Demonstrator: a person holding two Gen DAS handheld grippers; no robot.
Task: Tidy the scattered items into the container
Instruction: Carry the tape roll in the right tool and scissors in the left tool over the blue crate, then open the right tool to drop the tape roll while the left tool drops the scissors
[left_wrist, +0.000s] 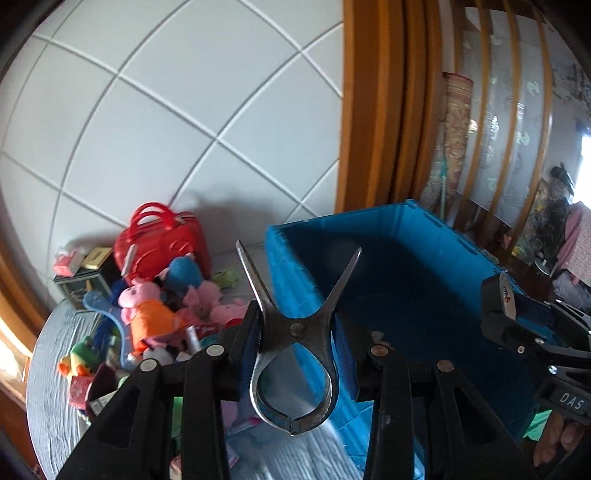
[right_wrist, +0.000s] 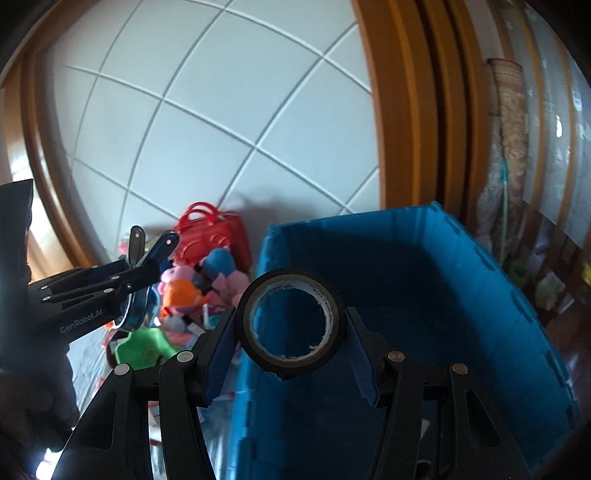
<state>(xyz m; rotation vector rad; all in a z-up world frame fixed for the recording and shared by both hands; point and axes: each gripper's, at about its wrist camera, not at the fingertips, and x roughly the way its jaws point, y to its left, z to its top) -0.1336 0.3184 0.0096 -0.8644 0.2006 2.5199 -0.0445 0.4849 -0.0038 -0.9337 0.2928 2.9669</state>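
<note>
Reading "GenRobot.AI" on left gripper (right_wrist: 147, 254), "DAS" on right gripper (left_wrist: 517, 306)

Home: plush toys (left_wrist: 155, 310), tiled wall (left_wrist: 177, 110), wooden door frame (left_wrist: 369, 110)

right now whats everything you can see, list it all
metal clamp: 1, silver, held in left gripper beside the bin's near-left wall
tape roll: 1, black, held in right gripper over the bin
storage bin: 1, blue, open, right of the toy pile
toy handbag: 1, red, behind the pile by the wall
plush pigs: several, pink with orange or blue, heaped left of the bin
tin box: 1, dark with gold, far left of the pile
rolled rug: 1, patterned, upright by the door frame
left gripper: 1, black, shut on clamp
right gripper: 1, black, shut on tape
</note>
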